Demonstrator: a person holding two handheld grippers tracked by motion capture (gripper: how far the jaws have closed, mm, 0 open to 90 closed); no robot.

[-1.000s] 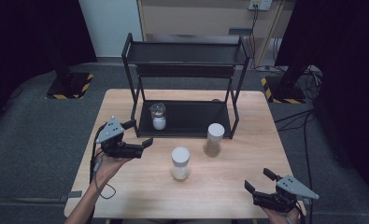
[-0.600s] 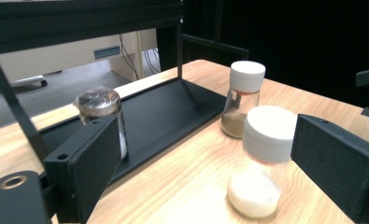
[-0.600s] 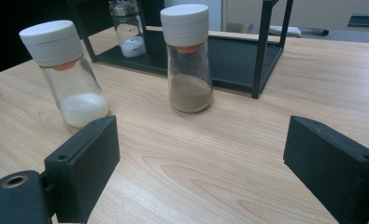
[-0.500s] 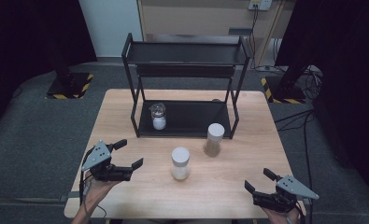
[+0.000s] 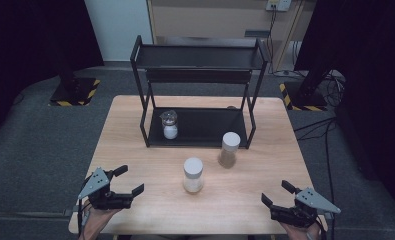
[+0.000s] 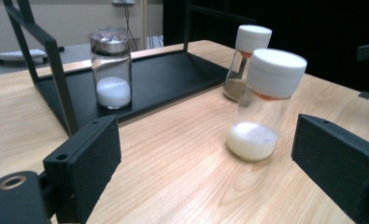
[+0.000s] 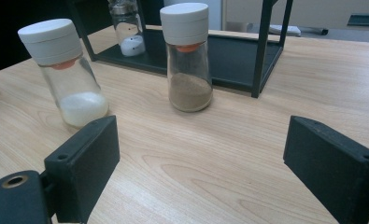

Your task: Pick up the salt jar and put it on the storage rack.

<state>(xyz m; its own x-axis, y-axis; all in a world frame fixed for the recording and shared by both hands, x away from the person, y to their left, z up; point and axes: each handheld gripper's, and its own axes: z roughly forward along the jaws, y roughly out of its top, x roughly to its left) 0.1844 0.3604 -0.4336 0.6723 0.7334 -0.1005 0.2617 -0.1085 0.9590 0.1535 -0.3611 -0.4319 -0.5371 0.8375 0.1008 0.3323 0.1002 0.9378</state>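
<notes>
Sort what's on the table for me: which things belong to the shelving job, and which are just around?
In the job:
white-powder shaker
brown-powder shaker
silver-capped jar, standing on the bottom shelf
black rack
left tongs and right tongs, both open

Just around:
hazard-striped stand bases
floor cables

Between the wide-apart jaws stands a white-capped shaker of white powder on the table; behind it a brown-spice shaker, and a metal-capped shaker on the black rack.
</notes>
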